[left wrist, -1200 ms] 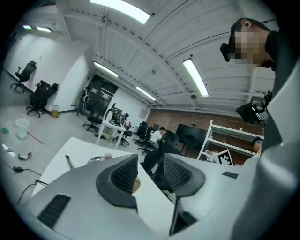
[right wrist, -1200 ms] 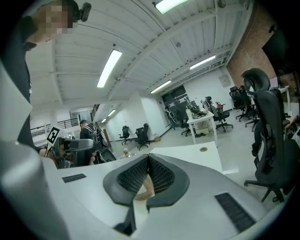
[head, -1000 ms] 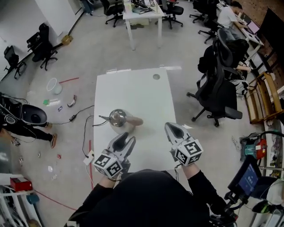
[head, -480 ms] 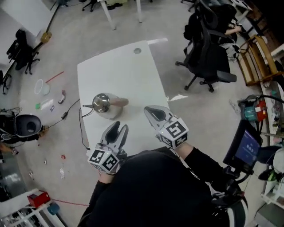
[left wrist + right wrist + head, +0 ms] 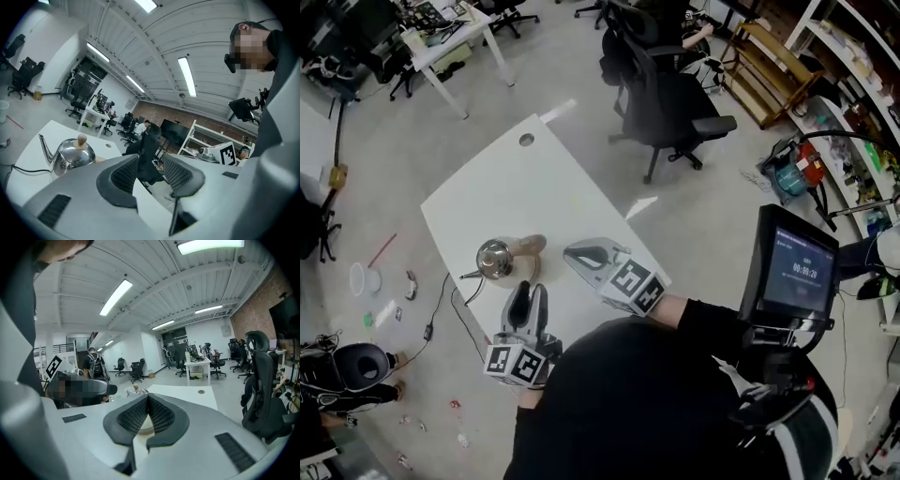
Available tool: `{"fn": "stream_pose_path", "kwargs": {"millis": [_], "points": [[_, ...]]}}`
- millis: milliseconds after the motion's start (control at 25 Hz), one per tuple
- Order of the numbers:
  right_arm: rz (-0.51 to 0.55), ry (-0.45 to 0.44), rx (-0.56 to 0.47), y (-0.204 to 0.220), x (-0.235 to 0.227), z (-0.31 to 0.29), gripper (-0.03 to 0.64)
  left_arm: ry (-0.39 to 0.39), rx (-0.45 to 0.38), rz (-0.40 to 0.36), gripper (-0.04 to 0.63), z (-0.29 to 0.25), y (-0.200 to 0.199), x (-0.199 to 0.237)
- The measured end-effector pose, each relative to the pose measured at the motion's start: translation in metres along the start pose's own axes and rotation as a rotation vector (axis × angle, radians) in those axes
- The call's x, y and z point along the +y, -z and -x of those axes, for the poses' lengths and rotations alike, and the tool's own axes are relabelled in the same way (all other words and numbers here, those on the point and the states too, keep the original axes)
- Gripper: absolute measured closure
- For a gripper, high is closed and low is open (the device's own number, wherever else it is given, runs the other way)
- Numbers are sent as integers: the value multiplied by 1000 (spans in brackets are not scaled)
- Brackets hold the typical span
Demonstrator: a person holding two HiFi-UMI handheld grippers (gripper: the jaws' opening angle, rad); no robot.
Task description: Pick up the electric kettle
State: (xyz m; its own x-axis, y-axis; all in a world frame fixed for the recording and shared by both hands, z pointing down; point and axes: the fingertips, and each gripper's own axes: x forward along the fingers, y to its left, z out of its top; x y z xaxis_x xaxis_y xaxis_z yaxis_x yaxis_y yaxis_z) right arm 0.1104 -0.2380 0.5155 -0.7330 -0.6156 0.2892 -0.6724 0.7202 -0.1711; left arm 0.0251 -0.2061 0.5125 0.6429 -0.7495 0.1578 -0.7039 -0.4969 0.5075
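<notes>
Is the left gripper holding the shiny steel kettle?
No, the left gripper is open and empty; the steel kettle stands apart from it.

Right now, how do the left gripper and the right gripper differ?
On the left gripper the jaws stand apart; on the right gripper they are shut together. The left gripper sits at the near edge of the table and points up the head view, beside the kettle; the right gripper lies across the table and points sideways at the kettle. Both are empty, and neither touches the kettle.
</notes>
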Motion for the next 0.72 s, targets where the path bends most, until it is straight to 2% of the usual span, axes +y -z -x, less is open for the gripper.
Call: {"fn": "stream_pose_path", "kwargs": {"millis": [280,520,720], "points": [[-5,29,72,12,27,-27,603,46,25,66,414,19,6,29],[-23,83,141,45,27,-18,603,101,91,129,416,13,42,32],[-66,139,184,48,60,-25,603,162,142,164,416,38,35,43]]}}
